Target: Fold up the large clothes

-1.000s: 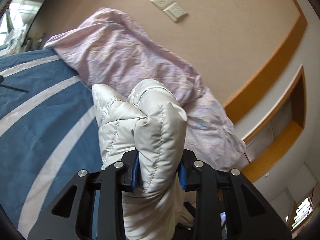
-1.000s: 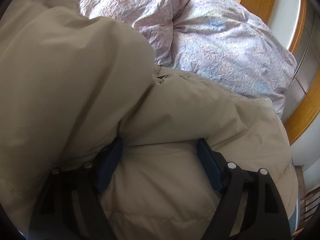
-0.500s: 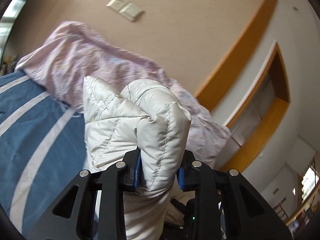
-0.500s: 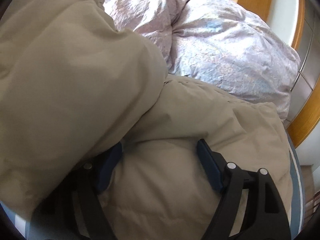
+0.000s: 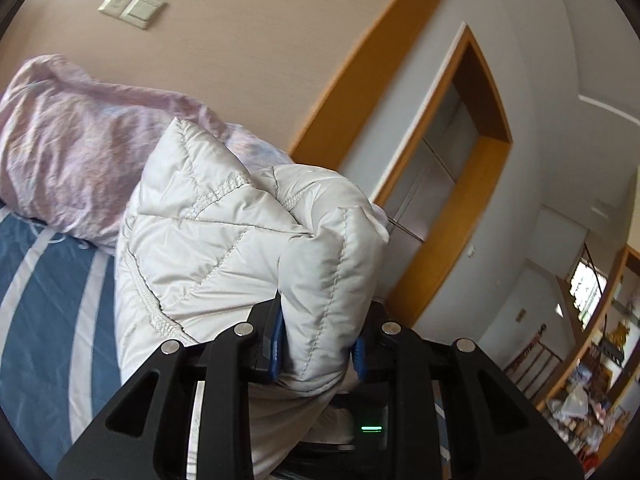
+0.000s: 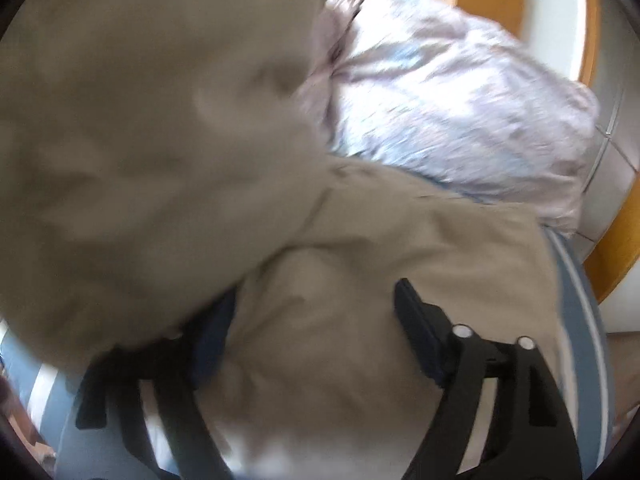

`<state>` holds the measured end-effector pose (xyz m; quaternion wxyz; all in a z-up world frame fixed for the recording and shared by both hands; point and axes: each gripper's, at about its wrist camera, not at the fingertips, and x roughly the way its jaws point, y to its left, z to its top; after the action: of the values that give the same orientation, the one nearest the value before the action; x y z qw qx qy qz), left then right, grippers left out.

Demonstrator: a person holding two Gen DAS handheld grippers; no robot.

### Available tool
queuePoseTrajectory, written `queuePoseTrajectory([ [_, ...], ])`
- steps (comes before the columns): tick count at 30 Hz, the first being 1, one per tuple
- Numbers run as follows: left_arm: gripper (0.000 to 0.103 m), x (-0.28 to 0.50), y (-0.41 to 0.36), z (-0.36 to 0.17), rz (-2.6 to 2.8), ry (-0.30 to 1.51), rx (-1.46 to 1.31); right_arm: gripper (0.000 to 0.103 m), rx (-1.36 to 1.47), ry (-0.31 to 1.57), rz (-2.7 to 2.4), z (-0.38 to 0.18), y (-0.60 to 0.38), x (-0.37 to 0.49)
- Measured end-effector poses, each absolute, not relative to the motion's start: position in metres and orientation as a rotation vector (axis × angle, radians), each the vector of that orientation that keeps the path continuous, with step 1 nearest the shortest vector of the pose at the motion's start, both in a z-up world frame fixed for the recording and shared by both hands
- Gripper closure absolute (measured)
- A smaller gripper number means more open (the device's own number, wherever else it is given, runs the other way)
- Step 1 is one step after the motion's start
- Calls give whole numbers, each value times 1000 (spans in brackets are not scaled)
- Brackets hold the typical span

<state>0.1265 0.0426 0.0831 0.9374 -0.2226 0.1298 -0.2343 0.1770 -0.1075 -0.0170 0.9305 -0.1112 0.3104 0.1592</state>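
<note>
A tan wall carries a pale switch plate up at the far left, and a crumpled lilac duvet is heaped against it on a blue bedsheet with white stripes. To the right, orange wood trim frames a recessed panel in a white wall. Far right, daylight comes through a small window above cluttered shelves.

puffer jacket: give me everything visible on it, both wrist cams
The puffer jacket is pale cream, quilted with stitched seams, shiny on the side the left camera sees. The left gripper pinches a bunched fold, lifted above the blue striped bedding. In the blurred right view its beige matte side drapes between the right gripper fingers.
</note>
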Motion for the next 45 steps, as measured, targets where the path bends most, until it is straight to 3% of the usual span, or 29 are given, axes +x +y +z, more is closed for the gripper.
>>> queuePoseTrajectory([
  [4,78,129,14,79,-544,291,-397,18,-159,571,133,0,-173,156],
  [10,78,140,-33,71,-622,347,-280,18,13,620,-3,3,-247,163],
  [20,77,152,-118,33,-698,513,-34,18,261,593,-28,24,-317,170],
  [31,75,159,-169,5,-676,583,165,18,418,725,489,85,-293,234],
  [45,71,152,-203,-24,-652,584,368,26,347,959,559,43,-256,277],
])
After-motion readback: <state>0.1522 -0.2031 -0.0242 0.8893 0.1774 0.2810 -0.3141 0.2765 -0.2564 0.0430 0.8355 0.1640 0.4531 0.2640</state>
